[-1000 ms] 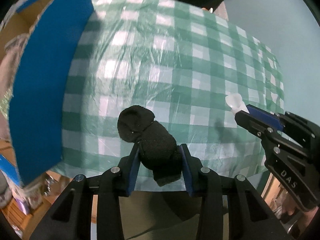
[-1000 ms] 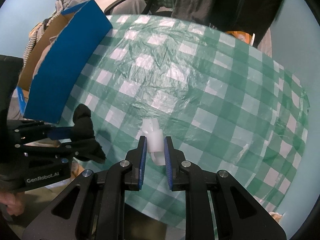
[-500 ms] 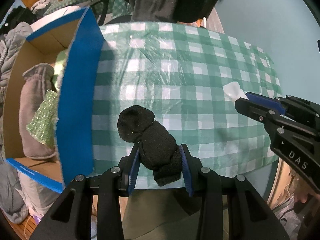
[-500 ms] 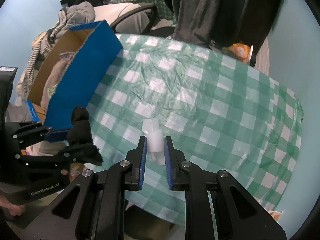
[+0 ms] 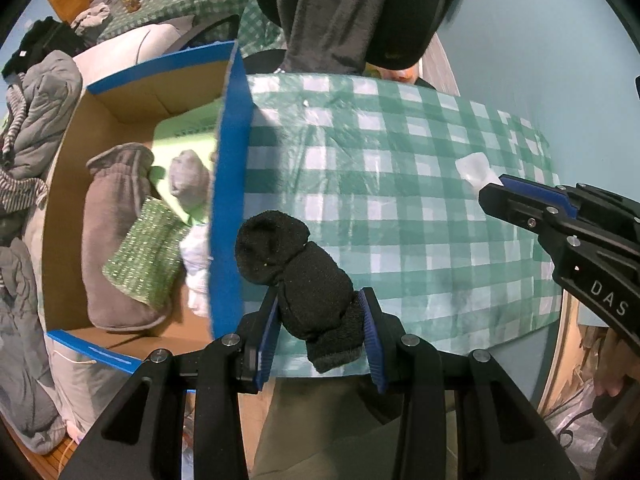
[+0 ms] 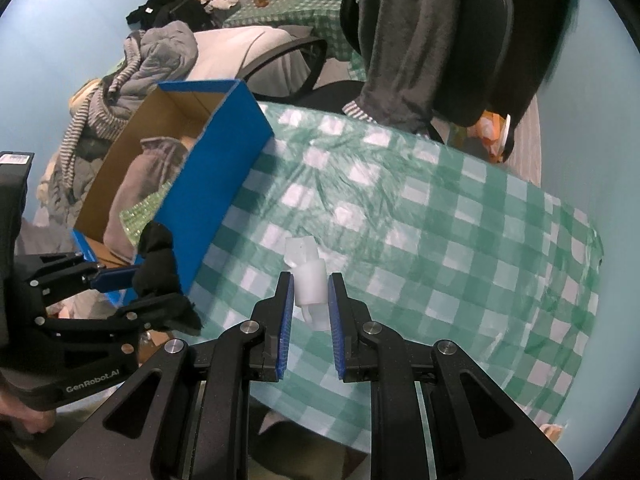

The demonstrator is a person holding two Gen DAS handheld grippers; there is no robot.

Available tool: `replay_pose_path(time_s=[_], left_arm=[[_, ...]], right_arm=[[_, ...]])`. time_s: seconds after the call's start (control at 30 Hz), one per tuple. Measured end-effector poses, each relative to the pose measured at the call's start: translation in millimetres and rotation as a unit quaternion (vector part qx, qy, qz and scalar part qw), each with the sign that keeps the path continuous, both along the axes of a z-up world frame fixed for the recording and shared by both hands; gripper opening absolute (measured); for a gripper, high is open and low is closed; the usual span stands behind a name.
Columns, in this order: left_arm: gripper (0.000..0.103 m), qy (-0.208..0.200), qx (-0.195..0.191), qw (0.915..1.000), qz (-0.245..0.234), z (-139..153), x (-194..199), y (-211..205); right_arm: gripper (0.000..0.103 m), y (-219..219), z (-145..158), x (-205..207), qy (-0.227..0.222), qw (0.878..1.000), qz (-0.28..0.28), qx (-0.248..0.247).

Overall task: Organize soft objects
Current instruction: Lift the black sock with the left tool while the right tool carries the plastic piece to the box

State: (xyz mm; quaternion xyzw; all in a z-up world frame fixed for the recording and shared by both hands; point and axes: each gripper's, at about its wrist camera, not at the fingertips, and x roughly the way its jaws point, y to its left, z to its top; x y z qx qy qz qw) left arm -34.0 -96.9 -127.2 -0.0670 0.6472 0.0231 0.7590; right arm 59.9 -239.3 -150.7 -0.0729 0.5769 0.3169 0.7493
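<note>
My left gripper [image 5: 319, 300] is shut on a rolled black sock [image 5: 304, 276] and holds it in the air over the table's near edge, just right of the blue cardboard box [image 5: 230, 208]. In the right wrist view the sock [image 6: 158, 264] and left gripper [image 6: 132, 284] show at the left. My right gripper [image 6: 309, 280] is shut on a small white soft piece [image 6: 307, 280], held above the green checked tablecloth [image 6: 420, 232]. The white piece [image 5: 476, 168] also shows in the left wrist view at the right.
The open box [image 6: 224, 176] stands off the table's left side and holds a grey pouch [image 5: 116, 232], a green sparkly cloth [image 5: 146, 264], a grey sock [image 5: 188, 180] and white items. A chair with dark clothes [image 6: 420, 40] stands behind the table. Piled clothing [image 5: 36, 120] lies left.
Both grippers have risen and pulled back from the table with their loads. The box interior has come into the left wrist view.
</note>
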Motion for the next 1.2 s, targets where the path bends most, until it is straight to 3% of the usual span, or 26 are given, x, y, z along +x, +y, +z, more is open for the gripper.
replay_pose_path(time_s=[0.63, 1.2], left_arm=[[0.039, -0.024, 0.000, 0.9994, 0.027, 20, 7, 75], [0.039, -0.022, 0.010, 0.9974, 0.067, 7, 19, 156]], right_arm=[[0.016, 77, 23, 12, -0.021, 0.999, 0.026, 0.015], [0.016, 161, 20, 20, -0.014, 0.997, 0.067, 0.027]])
